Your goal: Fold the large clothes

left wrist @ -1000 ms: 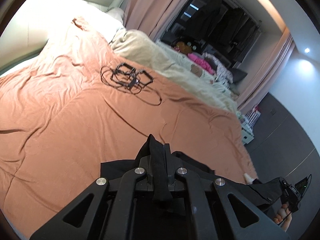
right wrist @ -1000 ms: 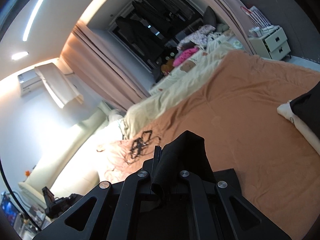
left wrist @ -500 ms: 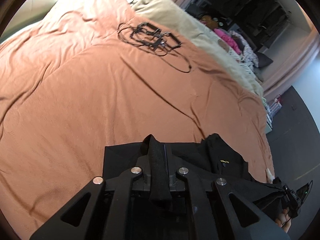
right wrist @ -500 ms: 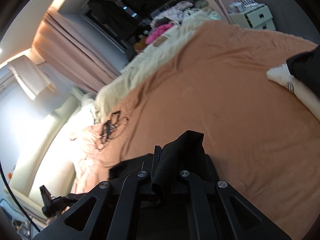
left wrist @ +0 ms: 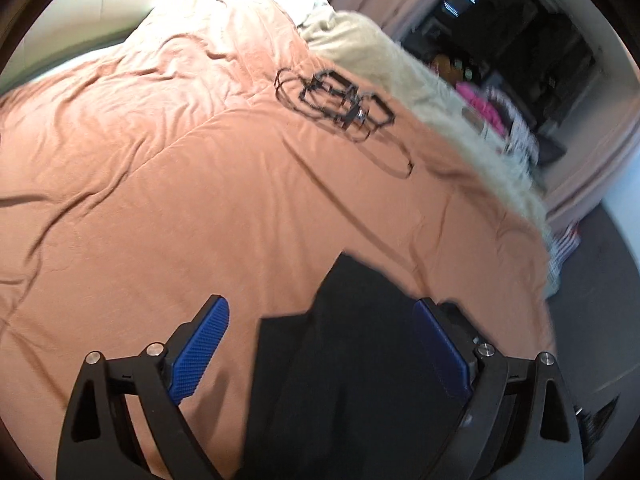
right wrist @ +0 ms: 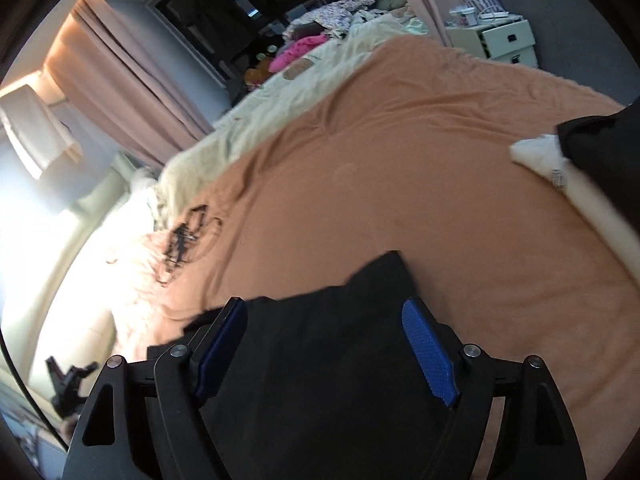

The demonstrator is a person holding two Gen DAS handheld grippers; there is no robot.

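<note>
Black fabric, the garment (left wrist: 360, 360), lies on the orange bedspread (left wrist: 160, 200) at its near edge, and all positions below are referenced to that bedspread. In the left wrist view the left gripper (left wrist: 320, 352) hangs above the near edge with its jaws spread wide; the blue pads (left wrist: 200, 352) are fully exposed and grip nothing, and the garment lies in the gap between them. In the right wrist view the right gripper (right wrist: 328, 352) is in the same condition: jaws wide apart, blue pads (right wrist: 428, 356) bare, the garment (right wrist: 320, 360) lying beneath and between them, one pointed corner of the fabric reaching further onto the bedspread (right wrist: 400, 160). A tangle of black cable (left wrist: 340, 100) rests toward the far side of the bedspread, well apart from the garment. A cream blanket (left wrist: 420, 92) runs along the far edge of the bedspread. A white item (right wrist: 560, 176) lies at the right edge of the bedspread in the right wrist view, partly covered by a second dark cloth (right wrist: 600, 152). Beyond the far edge are pink curtains (right wrist: 120, 92) and a white drawer unit (right wrist: 500, 40).
</note>
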